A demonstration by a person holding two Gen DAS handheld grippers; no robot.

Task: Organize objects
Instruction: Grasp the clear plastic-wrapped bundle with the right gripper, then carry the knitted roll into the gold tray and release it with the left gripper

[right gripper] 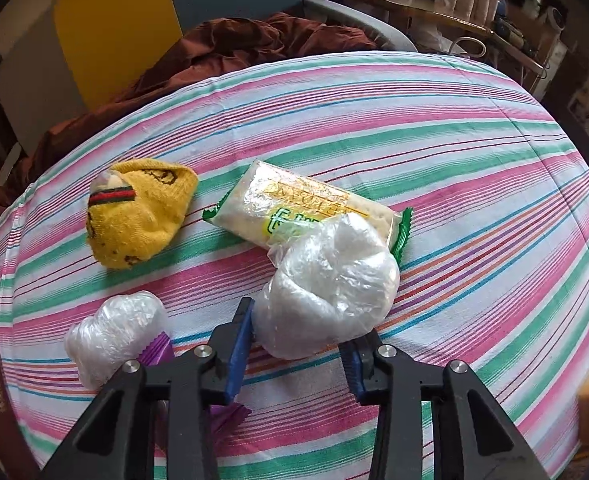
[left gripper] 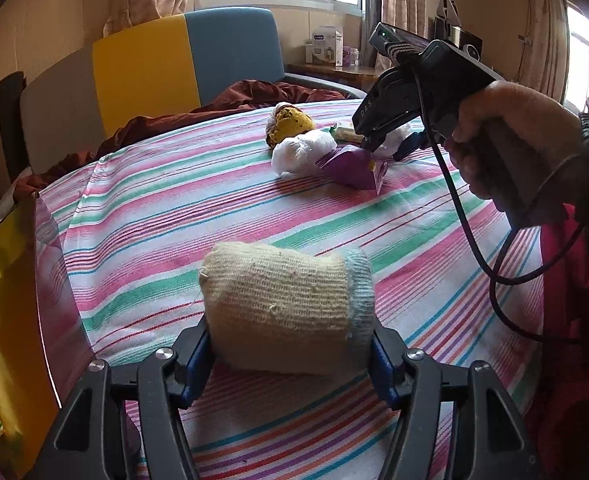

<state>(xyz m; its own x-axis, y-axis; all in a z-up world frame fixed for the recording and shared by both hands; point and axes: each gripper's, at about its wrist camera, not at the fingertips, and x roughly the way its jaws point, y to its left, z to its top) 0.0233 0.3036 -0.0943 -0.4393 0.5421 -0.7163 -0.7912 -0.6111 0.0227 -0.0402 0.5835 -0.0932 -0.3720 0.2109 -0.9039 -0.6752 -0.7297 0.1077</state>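
Observation:
My left gripper [left gripper: 290, 354] is shut on a rolled cream sock with a blue cuff [left gripper: 286, 304], held just above the striped cloth [left gripper: 174, 208]. My right gripper [right gripper: 298, 340] is open around a white plastic bag bundle [right gripper: 330, 292] lying on the cloth; its left pad stands a little off the bundle. In the left wrist view the right gripper [left gripper: 382, 148] hovers over the far pile. A yellow sock [right gripper: 142, 216], a packet of crackers [right gripper: 294, 208], a second plastic bundle [right gripper: 114, 332] and a purple packet [left gripper: 354, 166] lie there.
A yellow bag or box [left gripper: 6, 320] with a snack packet inside stands at the table's left edge. A dark red cloth [right gripper: 234, 48] lies on the multicoloured chair [left gripper: 154, 68] behind the table. A shelf with boxes [left gripper: 326, 48] is by the window.

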